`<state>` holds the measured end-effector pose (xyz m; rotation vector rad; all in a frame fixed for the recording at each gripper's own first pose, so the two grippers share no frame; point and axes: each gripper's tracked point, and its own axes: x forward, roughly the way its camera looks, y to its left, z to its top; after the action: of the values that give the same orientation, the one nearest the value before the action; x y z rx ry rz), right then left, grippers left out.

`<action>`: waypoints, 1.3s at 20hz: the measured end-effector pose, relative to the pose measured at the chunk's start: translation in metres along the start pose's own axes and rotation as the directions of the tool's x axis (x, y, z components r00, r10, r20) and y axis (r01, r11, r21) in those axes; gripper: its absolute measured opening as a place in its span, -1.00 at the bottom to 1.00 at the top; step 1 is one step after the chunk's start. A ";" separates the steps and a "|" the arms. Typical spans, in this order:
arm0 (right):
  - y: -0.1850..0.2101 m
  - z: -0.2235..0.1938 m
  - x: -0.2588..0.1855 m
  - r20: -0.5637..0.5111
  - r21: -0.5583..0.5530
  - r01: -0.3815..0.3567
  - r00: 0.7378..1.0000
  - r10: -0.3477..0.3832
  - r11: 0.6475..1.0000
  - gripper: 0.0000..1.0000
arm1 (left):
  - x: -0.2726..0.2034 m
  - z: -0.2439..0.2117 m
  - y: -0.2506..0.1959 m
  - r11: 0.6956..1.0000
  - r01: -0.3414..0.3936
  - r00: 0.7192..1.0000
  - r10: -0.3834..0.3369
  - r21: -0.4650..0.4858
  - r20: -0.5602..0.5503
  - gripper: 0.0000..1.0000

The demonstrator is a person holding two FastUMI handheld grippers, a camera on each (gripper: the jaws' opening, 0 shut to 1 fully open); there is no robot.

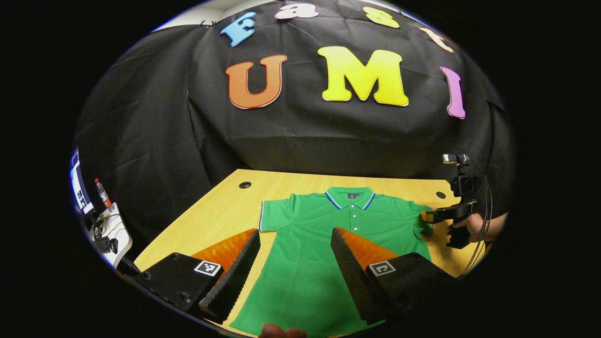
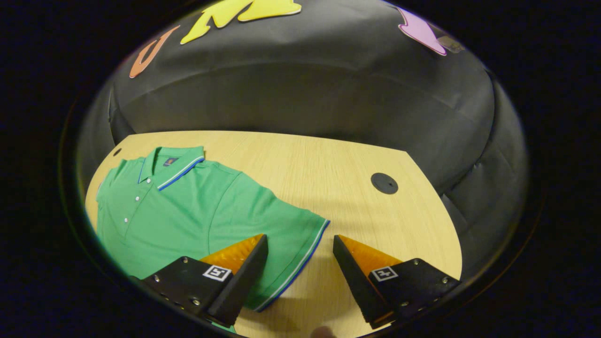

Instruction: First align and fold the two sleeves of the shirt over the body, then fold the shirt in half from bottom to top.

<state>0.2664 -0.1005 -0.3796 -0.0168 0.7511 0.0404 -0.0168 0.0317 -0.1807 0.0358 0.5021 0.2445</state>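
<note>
Two tongs are standing spread: I am hovering the right gripper (image 2: 300,263) at the soft green cotton polo shirt (image 2: 197,216); its limp sleeve hem (image 2: 300,263) seems the best hold. The left gripper (image 1: 296,263) is waiting too.

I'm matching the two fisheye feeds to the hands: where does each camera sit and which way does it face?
Left gripper view: rides the left gripper, above the shirt's lower body, facing the collar; the right gripper and a hand show at the sleeve.
Right gripper view: rides the right gripper, open over that sleeve's hem.
Shared: the shirt and the table.
</note>
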 end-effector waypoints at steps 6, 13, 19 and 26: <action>0.007 -0.006 0.002 -0.025 0.049 -0.060 0.998 0.062 0.997 0.32 | 0.001 0.000 -0.001 1.000 0.002 1.000 -0.002 0.002 -0.004 0.96; 0.015 -0.007 -0.002 -0.025 -0.009 -0.112 0.993 0.112 0.994 -0.89 | 0.002 -0.003 0.002 1.000 0.001 1.000 -0.001 0.001 -0.008 0.96; 0.020 -0.002 -0.008 -0.037 -0.010 -0.095 0.995 0.095 0.995 -0.91 | -0.002 -0.001 0.010 1.000 -0.011 1.000 0.011 0.001 0.000 0.96; 0.025 0.023 -0.024 0.017 -0.075 -0.060 0.998 0.062 0.995 -0.96 | -0.009 -0.008 0.020 1.000 -0.021 1.000 0.021 -0.019 0.002 0.96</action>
<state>0.2633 -0.0759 -0.3467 -0.0640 0.7306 0.1263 -0.0327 0.0486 -0.1816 0.0227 0.4973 0.2699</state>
